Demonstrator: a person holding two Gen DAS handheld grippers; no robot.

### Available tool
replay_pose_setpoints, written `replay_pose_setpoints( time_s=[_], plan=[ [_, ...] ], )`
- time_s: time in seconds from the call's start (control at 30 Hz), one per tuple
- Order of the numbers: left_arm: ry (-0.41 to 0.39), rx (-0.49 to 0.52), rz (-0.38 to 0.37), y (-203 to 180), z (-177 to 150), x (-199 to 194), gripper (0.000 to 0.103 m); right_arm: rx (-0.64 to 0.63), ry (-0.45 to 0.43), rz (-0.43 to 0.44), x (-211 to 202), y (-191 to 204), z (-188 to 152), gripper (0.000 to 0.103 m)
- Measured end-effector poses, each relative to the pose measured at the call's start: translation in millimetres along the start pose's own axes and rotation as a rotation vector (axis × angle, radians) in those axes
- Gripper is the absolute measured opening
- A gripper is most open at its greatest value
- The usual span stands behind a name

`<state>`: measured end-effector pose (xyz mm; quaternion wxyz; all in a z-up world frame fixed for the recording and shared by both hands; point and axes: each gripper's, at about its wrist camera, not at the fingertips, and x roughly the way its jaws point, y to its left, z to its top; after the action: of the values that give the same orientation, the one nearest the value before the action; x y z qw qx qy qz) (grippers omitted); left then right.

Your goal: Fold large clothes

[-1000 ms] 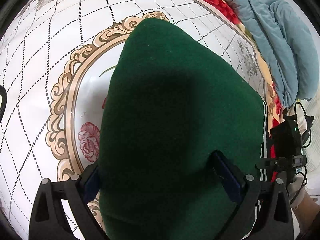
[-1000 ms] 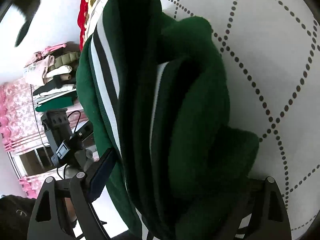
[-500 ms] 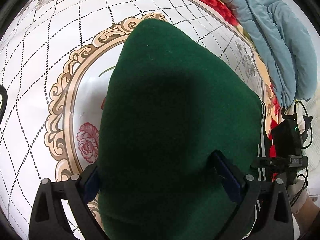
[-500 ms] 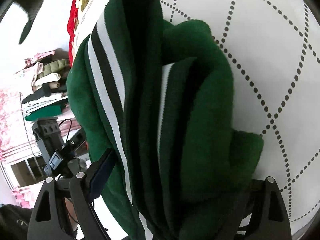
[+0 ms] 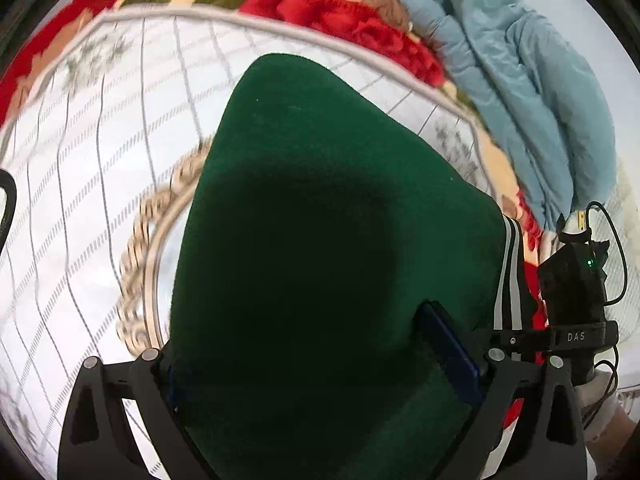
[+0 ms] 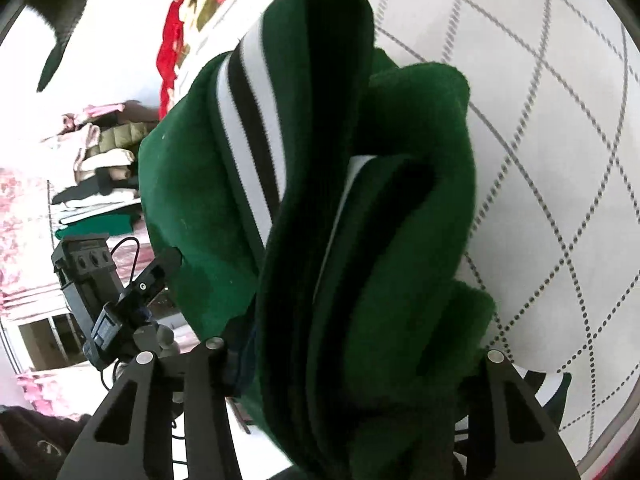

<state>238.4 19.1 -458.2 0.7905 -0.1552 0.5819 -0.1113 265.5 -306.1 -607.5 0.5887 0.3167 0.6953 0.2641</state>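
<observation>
The left gripper [image 5: 320, 364] pinches the folded green garment [image 5: 328, 240] over the middle of the white patterned bedcover [image 5: 80, 184]. The right gripper [image 6: 352, 372] pinches its striped edge too. A blue blanket [image 5: 516, 64] lies at the far edge.

My left wrist feed: bright daylight, motion blur smears quilt pattern [image 5: 92, 168] at left; dark soft shadow across centre of green garment [image 5: 320, 240]. Right wrist feed: strong overexposure at upper left, wall washed white; garment folds sharp. Fisheye bending, black vignette at both rims.
</observation>
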Motion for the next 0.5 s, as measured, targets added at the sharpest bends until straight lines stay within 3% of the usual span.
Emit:
replay_pose_setpoints(
  time_s=[0.23, 0.5],
  plan=[
    [-0.069, 0.033, -0.017, -18, 87, -12, 0.099, -0.022, -0.056, 0.032, -40, 36, 67, 0.052],
    [-0.135, 0.074, 0.016, -1, 229, 27, 0.099, -0.081, -0.087, 0.02, -63, 90, 230, 0.052]
  ],
)
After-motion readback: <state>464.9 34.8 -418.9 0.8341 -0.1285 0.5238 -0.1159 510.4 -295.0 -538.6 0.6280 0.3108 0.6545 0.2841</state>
